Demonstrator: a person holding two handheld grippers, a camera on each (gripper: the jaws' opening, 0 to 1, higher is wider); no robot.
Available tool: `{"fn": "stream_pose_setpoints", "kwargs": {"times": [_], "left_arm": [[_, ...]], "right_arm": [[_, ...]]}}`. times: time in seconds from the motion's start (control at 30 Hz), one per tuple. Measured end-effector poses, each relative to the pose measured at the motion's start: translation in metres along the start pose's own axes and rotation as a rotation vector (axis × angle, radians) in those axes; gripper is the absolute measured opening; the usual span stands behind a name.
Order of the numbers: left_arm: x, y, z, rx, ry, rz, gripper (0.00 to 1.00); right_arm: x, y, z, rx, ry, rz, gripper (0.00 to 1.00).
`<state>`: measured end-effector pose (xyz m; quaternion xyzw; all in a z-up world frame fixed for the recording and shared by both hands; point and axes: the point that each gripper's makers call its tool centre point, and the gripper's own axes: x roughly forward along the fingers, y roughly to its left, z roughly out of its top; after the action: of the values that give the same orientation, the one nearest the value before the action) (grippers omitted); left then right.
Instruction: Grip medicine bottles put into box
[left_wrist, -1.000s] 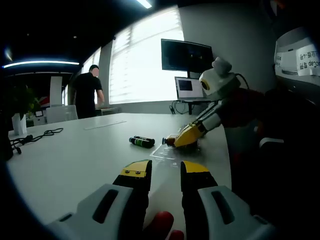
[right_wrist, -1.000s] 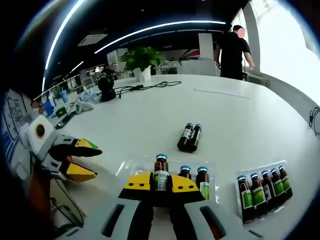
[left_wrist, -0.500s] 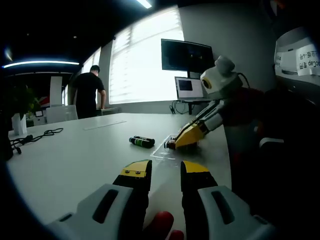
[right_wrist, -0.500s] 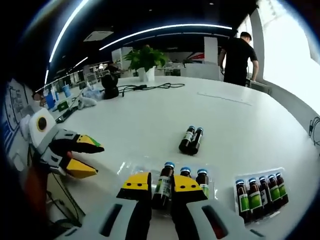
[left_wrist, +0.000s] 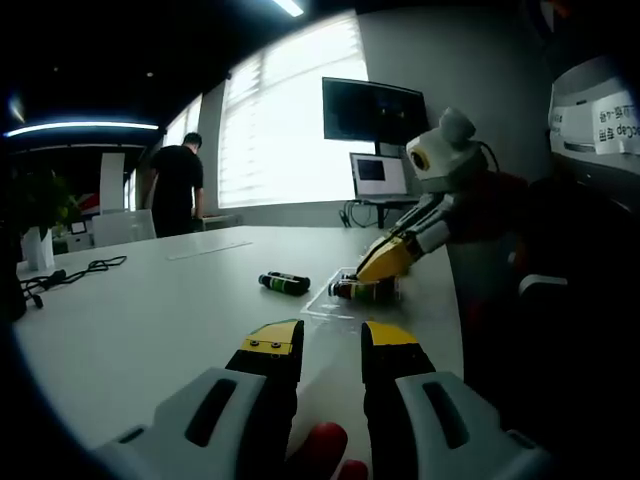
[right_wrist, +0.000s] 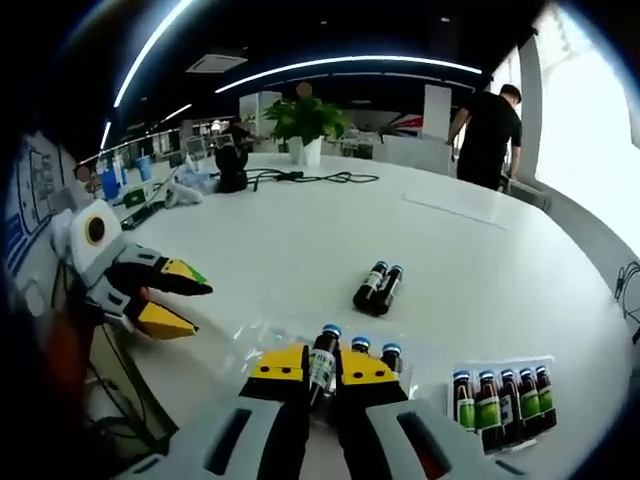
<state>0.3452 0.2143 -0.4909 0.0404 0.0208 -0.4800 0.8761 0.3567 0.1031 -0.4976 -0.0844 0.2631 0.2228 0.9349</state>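
The medicine bottle (right_wrist: 322, 362) sits pinched between the right gripper (right_wrist: 322, 372) jaws, just above a clear tray (right_wrist: 262, 338) holding two more bottles (right_wrist: 373, 352). The left gripper (left_wrist: 331, 346) hangs spread over bare white table (left_wrist: 150, 300), near its edge.
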Motion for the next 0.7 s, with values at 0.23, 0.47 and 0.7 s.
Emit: {"fn": "stream_pose_setpoints", "kwargs": {"times": [0.23,0.47,0.7], "left_arm": [[0.0002,0.0001,-0.0002,0.000,0.001,0.000,0.17],[0.0000,0.0003,-0.0001,0.000,0.001,0.001,0.17],[-0.0001,0.0002,0.0002,0.000,0.000,0.000,0.17]], "right_arm": [[0.0008,0.0018,-0.0006,0.003,0.009,0.022,0.04],[0.0011,-0.0020,-0.0013,0.032,0.026,0.017,0.02],[0.0022,0.0015,-0.0064,0.031,0.052,0.031,0.01]]}}
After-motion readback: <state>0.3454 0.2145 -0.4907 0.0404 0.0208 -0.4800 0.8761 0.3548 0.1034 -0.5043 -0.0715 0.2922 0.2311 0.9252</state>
